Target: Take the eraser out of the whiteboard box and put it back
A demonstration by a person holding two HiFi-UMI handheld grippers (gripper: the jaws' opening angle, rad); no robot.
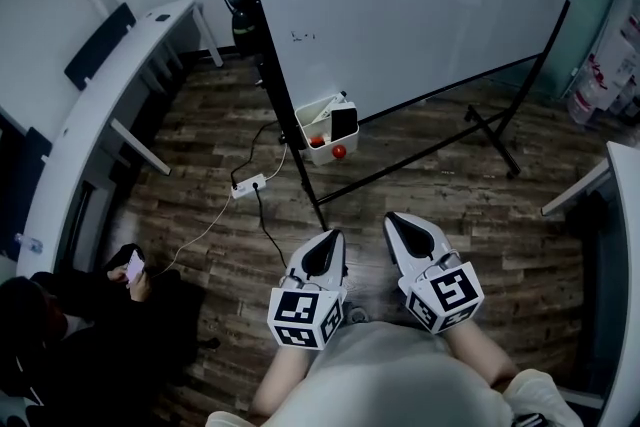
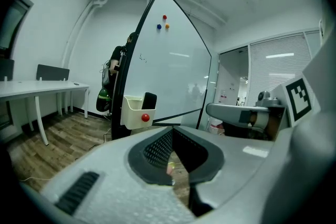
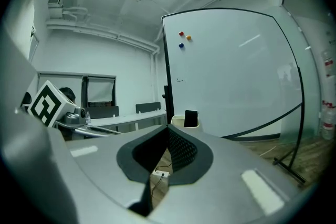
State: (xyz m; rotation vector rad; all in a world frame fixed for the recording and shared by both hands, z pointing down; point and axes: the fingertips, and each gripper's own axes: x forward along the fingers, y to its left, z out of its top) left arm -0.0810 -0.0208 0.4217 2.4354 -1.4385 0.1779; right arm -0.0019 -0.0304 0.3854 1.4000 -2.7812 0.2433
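Observation:
A white box (image 1: 322, 137) hangs at the lower left corner of the whiteboard (image 1: 420, 5). A black eraser (image 1: 343, 122) stands upright in it, and a red magnet (image 1: 339, 152) sits on its front. Both grippers hover over the wooden floor, well short of the box and side by side. My left gripper (image 1: 334, 234) is shut and empty, and so is my right gripper (image 1: 393, 217). The left gripper view shows the box (image 2: 132, 111), the eraser (image 2: 148, 100) and the shut left gripper (image 2: 172, 130). Beyond the shut right gripper (image 3: 169, 127), the eraser (image 3: 191, 118) pokes out of the box (image 3: 179, 121).
A power strip (image 1: 248, 185) with cables lies on the floor between me and the board's stand leg (image 1: 490, 130). A curved white desk (image 1: 110, 85) runs along the left, another desk (image 1: 600, 180) is at the right. A seated person holding a phone (image 1: 135, 267) is at lower left.

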